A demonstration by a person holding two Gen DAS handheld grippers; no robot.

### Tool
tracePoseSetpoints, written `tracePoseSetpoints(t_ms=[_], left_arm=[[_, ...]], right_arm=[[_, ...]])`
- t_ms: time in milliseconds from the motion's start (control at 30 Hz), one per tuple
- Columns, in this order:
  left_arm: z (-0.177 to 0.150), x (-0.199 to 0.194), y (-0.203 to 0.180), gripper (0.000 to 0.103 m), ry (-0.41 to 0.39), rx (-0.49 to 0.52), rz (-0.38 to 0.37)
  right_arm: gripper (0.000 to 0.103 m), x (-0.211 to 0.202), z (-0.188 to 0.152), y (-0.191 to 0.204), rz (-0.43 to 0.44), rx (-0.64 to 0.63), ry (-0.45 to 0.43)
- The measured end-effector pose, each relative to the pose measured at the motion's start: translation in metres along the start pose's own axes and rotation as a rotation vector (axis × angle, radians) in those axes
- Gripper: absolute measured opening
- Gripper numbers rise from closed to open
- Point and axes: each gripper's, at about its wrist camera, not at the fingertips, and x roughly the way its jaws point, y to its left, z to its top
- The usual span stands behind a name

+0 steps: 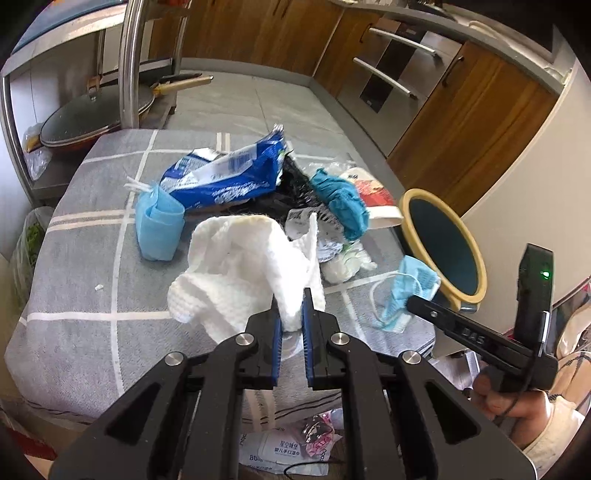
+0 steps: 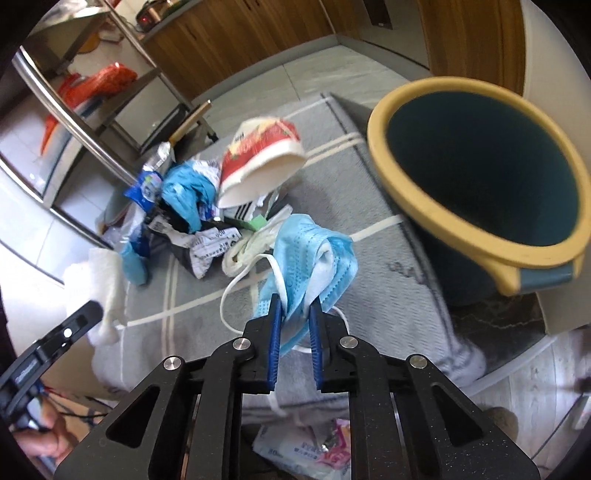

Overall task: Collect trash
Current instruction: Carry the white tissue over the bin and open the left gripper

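The left claw [image 1: 291, 314] pinches a fold of a crumpled white paper towel [image 1: 243, 266], its quilted, waffle-textured sheet bunched and lifted above the grey rug [image 1: 81, 258] with its cream grid lines. The right claw [image 2: 295, 314] is clamped on a light blue pleated face mask [image 2: 314, 251], whose white elastic loop [image 2: 236, 284] dangles down toward the rug. Just right of that mask stands a dark teal bin [image 2: 480, 177] with a thick mustard-yellow rim, round and tilted toward the camera; its visible interior looks dark and bare. Beyond the towel lies the trash heap on the rug: a second blue mask [image 1: 159, 225] folded over at the left, a crinkled blue-and-white plastic wrapper [image 1: 229, 177] behind it, black netted material [image 1: 295, 188], a wadded teal cloth [image 1: 340, 203], printed paper scraps [image 1: 303, 218], and a crushed red-and-white paper cup [image 2: 258, 162] lying on its side. Farther back are a steel rack [image 1: 129, 62] holding a lidded pan [image 1: 85, 122], and wooden cabinets [image 1: 258, 33].
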Motion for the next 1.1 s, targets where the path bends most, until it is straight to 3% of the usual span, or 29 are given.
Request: tracePoseSetpoints(t_ms=[300,467,767,1100], left_arm=[[0.012,-0.027,-0.035,0.009,-0.106,0.081,-0.116],[0.023,-0.028,-0.067,0.009,-0.111,0.143,-0.183],[0.057,-0.008,-0.135,0.009,-0.057,0.264,-0.305],[0.090,0.069,-0.219,0.009,0.062,0.344,-0.442]], right_arm=[[0.016,-0.064,0.012,-0.004,0.009,-0.034,-0.121],[0.016,-0.095,0.020,-0.023,-0.019,-0.031,-0.192],[0.016,-0.124,0.030,-0.065,-0.086,0.035,-0.291],[0.016,-0.131,0.025,-0.108,-0.136,0.163,-0.331]])
